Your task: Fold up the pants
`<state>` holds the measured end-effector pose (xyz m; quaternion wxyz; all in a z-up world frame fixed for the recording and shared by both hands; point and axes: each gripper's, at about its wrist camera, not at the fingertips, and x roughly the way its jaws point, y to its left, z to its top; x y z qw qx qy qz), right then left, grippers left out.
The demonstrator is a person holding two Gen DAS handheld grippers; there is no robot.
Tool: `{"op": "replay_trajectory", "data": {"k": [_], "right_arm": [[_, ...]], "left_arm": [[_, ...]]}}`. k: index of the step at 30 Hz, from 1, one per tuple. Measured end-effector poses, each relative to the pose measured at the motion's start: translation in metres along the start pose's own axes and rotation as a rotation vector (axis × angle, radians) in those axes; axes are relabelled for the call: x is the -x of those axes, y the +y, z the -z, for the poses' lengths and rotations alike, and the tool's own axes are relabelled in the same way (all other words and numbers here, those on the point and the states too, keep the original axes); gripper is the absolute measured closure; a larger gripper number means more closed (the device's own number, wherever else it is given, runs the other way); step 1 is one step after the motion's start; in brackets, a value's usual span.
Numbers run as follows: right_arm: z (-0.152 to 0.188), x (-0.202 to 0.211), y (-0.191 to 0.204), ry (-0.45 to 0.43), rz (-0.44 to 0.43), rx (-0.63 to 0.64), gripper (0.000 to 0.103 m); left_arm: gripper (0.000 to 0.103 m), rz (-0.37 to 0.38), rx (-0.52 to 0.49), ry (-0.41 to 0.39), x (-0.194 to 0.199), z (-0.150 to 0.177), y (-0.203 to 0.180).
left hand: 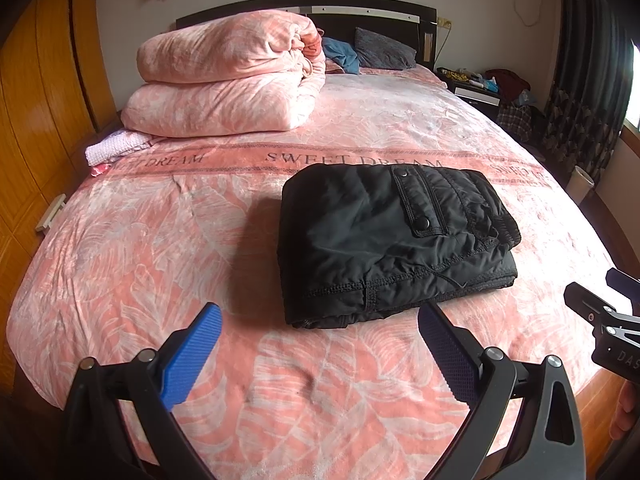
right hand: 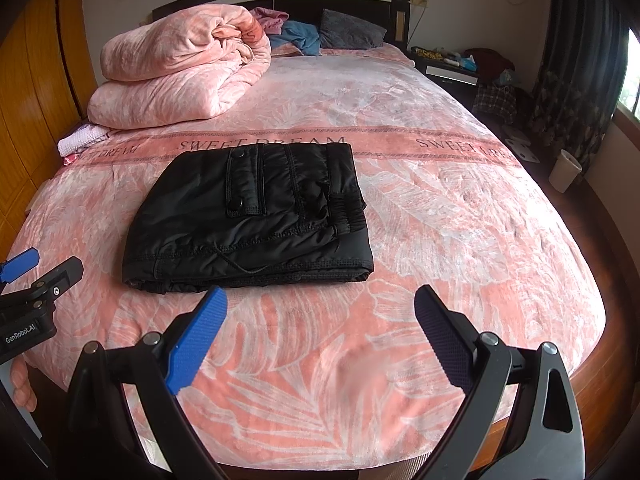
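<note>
Black padded pants [left hand: 392, 240] lie folded into a compact rectangle on the pink bed cover [left hand: 160, 240], a snap pocket and the elastic waistband facing up. My left gripper [left hand: 320, 316] hovers open just in front of the bundle's near edge, holding nothing. In the right wrist view the same pants [right hand: 248, 216] sit ahead and to the left. My right gripper [right hand: 320, 300] is open and empty, a short way back from the bundle's near right corner. Each gripper shows at the edge of the other's view.
A folded pink quilt [left hand: 228, 76] is stacked at the bed's far left, with small pink cloths [left hand: 112, 150] beside it. Pillows and a blue garment [left hand: 340, 54] lie by the headboard. Wooden wardrobe [left hand: 36, 100] on the left; nightstand [left hand: 476, 84], curtain and a white bin [right hand: 564, 170] on the right.
</note>
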<state>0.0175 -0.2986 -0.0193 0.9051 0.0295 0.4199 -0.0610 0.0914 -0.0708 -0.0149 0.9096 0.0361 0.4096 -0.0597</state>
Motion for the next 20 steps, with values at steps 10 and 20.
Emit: {"op": "replay_trajectory", "data": {"k": [10, 20], "right_arm": [[-0.0006, -0.0062, -0.003, 0.009, -0.002, 0.002, 0.008], [-0.0002, -0.0077, -0.0048, 0.013, -0.002, 0.002, 0.008]], "left_arm": [[0.004, 0.002, 0.001, 0.004, -0.0013, -0.0001, 0.0003], [0.004, 0.004, 0.001, 0.016, -0.0055, 0.0021, 0.0008]]}}
